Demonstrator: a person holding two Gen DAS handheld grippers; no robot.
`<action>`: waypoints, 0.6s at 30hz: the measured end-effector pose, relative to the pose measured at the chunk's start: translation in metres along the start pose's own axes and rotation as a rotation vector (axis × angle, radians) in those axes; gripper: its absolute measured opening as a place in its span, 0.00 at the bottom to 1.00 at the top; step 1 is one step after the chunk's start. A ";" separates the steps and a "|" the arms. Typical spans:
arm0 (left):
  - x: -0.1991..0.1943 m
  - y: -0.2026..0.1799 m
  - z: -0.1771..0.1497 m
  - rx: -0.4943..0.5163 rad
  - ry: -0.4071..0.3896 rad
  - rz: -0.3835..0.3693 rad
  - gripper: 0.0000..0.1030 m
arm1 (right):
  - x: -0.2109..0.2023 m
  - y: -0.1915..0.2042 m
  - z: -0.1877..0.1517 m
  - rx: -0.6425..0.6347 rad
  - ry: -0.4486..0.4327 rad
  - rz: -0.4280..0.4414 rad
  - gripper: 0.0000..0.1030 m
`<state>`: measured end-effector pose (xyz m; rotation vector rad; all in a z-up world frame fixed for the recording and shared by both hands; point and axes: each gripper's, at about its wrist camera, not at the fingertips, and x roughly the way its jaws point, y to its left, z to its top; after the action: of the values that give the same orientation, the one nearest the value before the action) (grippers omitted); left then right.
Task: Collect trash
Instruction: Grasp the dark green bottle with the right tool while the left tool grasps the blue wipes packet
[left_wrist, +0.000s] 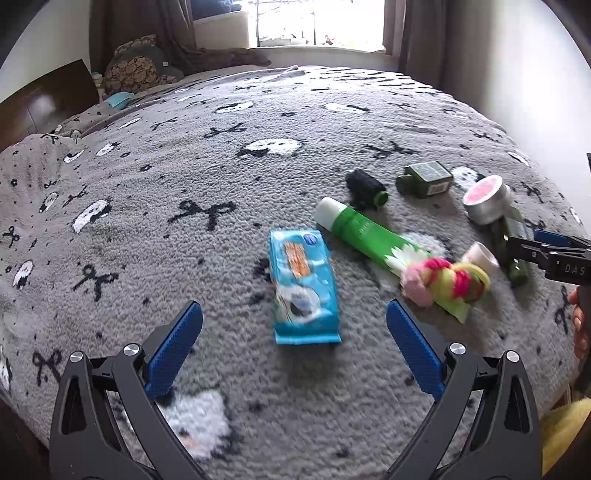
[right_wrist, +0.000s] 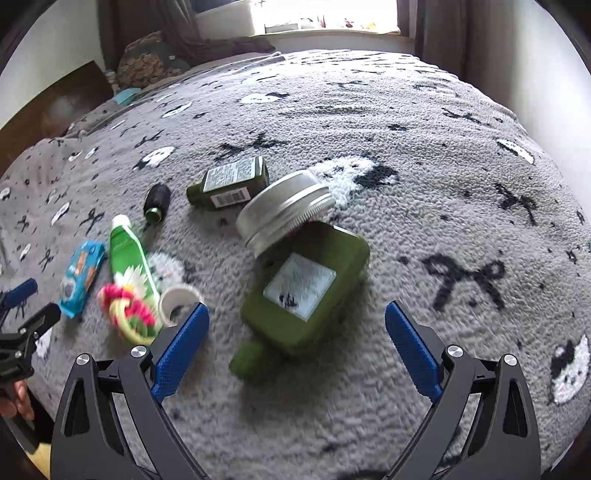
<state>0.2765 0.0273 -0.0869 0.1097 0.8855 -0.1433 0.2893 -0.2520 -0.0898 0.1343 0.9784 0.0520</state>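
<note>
Approach step — left claw (left_wrist: 294, 334) agape before the blue wipes pack (left_wrist: 303, 286) at 12 o'clock on the bed (left_wrist: 221, 177); right claw (right_wrist: 296, 334) agape over the green bottle (right_wrist: 306, 291). Next: descend, close.

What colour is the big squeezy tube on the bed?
The tube is bright green with a white cap and a daisy picture, clearest in the left wrist view.

Rough grey fleece blanket (right_wrist: 424, 155); brushed-metal round tin lid (right_wrist: 284, 206) (dull sheen); glossy blue plastic wrapper packet (left_wrist: 303, 286) at 9 o'clock.
</note>
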 end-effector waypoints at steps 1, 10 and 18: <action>0.006 0.001 0.003 -0.001 0.004 0.007 0.92 | 0.004 0.001 0.004 0.004 0.001 0.000 0.94; 0.048 -0.003 0.020 -0.020 0.057 -0.016 0.80 | 0.038 0.009 0.020 0.017 0.057 -0.099 0.93; 0.063 0.000 0.019 -0.042 0.096 -0.053 0.47 | 0.048 0.016 0.021 -0.024 0.051 -0.116 0.76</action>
<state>0.3301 0.0194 -0.1237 0.0543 0.9874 -0.1701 0.3335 -0.2330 -0.1160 0.0538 1.0345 -0.0390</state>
